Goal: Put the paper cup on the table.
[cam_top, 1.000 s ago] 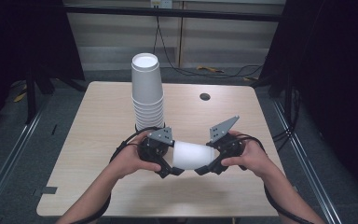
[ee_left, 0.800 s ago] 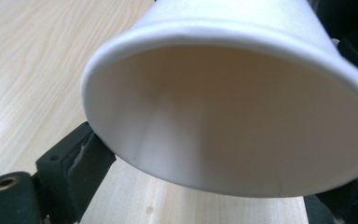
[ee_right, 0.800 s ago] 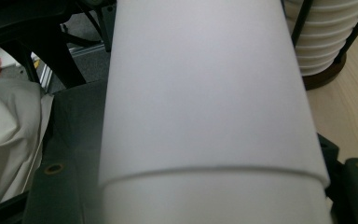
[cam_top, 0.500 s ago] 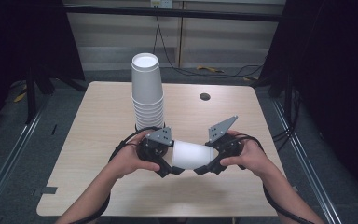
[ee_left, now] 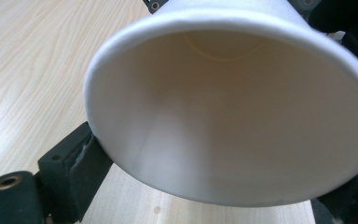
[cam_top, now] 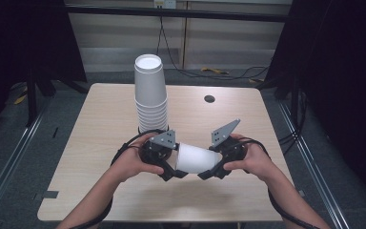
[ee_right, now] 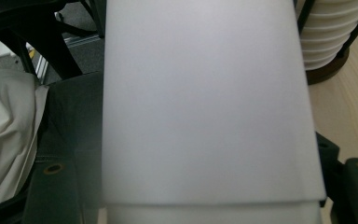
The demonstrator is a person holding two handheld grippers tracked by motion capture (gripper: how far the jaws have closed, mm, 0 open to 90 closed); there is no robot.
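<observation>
High view, paper cup (cam_top: 198, 158) lying sideways between both tongs, mouth leftward, each seemingly clamping it.

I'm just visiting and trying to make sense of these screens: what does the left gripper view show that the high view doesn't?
Left gripper view alone: the hollow inside of the paper cup, its mouth facing the camera, with a black jaw beside its rim. High view alone: the tall cup stack, both hands with the left gripper and right gripper meeting at the cup, and a small dark hole. Shared: that white cup and the wooden table.
</observation>
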